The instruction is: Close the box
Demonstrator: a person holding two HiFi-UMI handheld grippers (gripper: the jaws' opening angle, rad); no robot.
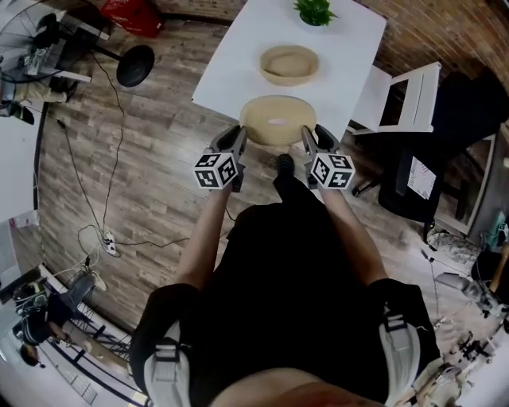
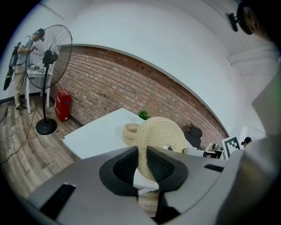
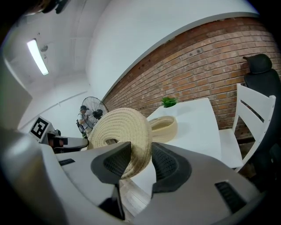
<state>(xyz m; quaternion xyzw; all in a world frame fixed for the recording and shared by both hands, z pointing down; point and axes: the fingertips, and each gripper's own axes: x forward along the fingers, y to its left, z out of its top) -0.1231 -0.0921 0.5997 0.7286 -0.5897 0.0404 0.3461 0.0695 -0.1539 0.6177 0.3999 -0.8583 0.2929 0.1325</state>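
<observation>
Black clothing (image 1: 294, 270) of the person fills the lower part of the head view. Ahead of it the two grippers are held side by side, each with its marker cube turned toward the camera. A round woven lid (image 1: 277, 119) is carried between them.

The left gripper (image 1: 239, 135) is clamped on the lid's left rim. In the left gripper view the woven rim is pinched between both dark ribbed pads (image 2: 160, 167). The right gripper (image 1: 308, 137) is clamped likewise on the opposite rim, and the wall of the lid is pressed between its pads (image 3: 169, 165). The lid is held in the air over the near edge of the white table (image 1: 231, 71).

The box (image 1: 289, 63), a shallow round woven basket of the same pale straw colour, is set open on the table. It is placed farther from the person and apart from the lid. A small green plant (image 1: 315, 11) is placed at the table's far end. A white chair (image 1: 402, 99) is stood just beside the table on the right. A standing fan (image 2: 48, 55) and a red container (image 2: 63, 104) are seen by the brick wall (image 2: 131, 88) in the left gripper view.
</observation>
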